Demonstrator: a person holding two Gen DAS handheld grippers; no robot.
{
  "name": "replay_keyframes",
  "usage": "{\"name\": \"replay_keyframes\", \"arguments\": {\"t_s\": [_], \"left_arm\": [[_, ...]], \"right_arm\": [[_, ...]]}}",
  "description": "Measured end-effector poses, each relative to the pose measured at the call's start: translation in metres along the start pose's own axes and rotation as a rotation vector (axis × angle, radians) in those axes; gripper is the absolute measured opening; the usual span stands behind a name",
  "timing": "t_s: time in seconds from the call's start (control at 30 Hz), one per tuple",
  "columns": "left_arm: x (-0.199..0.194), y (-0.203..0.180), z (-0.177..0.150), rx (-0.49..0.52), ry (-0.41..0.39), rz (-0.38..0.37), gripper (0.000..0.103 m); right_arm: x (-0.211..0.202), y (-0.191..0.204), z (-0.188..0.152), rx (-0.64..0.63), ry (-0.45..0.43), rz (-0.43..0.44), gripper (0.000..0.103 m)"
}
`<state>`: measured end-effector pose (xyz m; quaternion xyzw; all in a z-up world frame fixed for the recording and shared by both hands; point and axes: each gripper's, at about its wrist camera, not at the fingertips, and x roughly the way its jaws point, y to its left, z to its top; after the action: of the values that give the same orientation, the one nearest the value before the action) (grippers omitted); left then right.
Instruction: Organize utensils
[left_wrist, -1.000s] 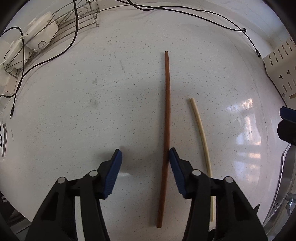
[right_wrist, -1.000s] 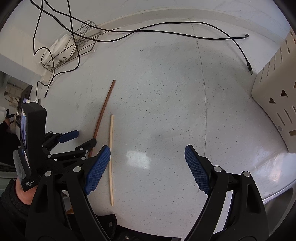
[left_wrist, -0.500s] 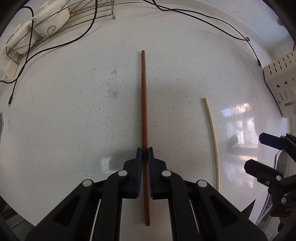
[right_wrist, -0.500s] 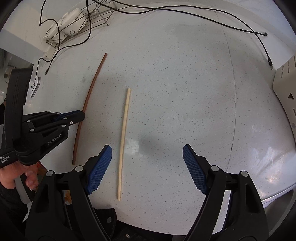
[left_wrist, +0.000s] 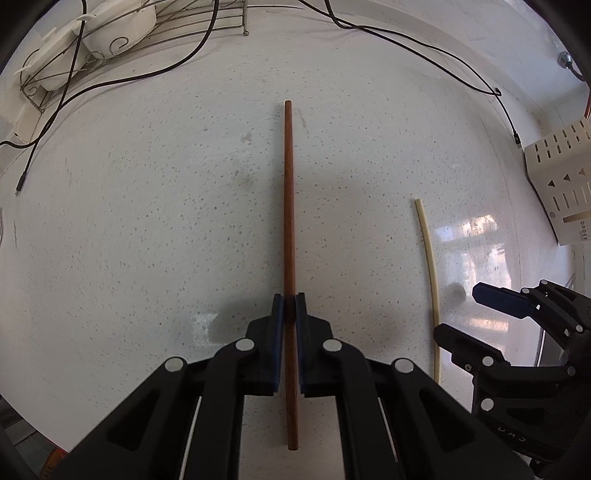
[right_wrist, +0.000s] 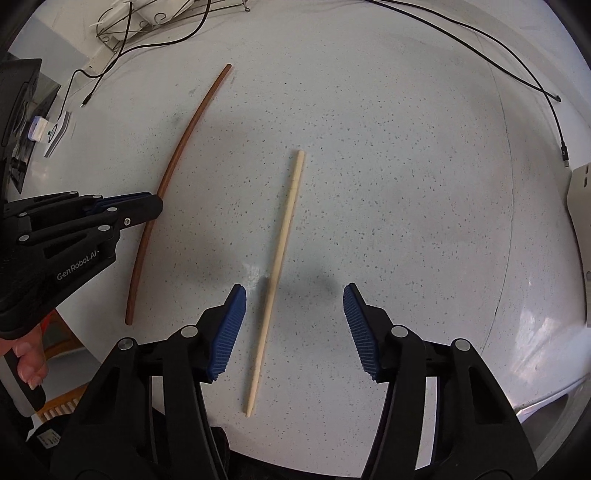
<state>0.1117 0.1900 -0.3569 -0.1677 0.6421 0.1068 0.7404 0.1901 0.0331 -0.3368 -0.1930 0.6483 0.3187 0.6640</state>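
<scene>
Two chopsticks lie on the desk (left_wrist: 147, 221), roughly parallel and well apart. The left chopstick (left_wrist: 289, 221) runs between the jaws of the left gripper (left_wrist: 289, 314), which grip it below its middle. The right chopstick (right_wrist: 279, 258) lies between the jaws of the right gripper (right_wrist: 293, 325), nearer the left pad, untouched. A wire rack (left_wrist: 122, 40) stands at the far left corner, cables (left_wrist: 406, 40) trail along the far edge, and a slotted holder (left_wrist: 561, 177) stands at the right.
</scene>
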Motion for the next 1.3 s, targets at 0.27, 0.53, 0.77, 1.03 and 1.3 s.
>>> {"name": "replay_keyframes", "arguments": {"t_s": [0.27, 0.53, 0.77, 1.03, 1.3], "left_arm": [[-0.001, 0.008, -0.001, -0.013, -0.005, -0.018, 0.006], [-0.005, 0.014, -0.002, -0.013, -0.005, -0.02, 0.006], [0.0, 0.004, 0.0, -0.012, 0.015, -0.007, 0.007], [0.004, 0.001, 0.012, -0.006, 0.08, 0.001, 0.007], [0.008, -0.003, 0.024, 0.012, 0.122, 0.001, 0.007]], "right_arm": [[0.006, 0.012, 0.009, -0.022, 0.014, -0.066, 0.045], [0.014, 0.031, 0.013, -0.069, 0.038, -0.14, 0.038], [0.015, 0.036, 0.018, -0.089, 0.064, -0.136, 0.007], [0.011, 0.023, 0.023, -0.037, 0.072, -0.05, 0.004], [0.007, 0.007, 0.022, 0.022, 0.059, 0.04, 0.004]]}}
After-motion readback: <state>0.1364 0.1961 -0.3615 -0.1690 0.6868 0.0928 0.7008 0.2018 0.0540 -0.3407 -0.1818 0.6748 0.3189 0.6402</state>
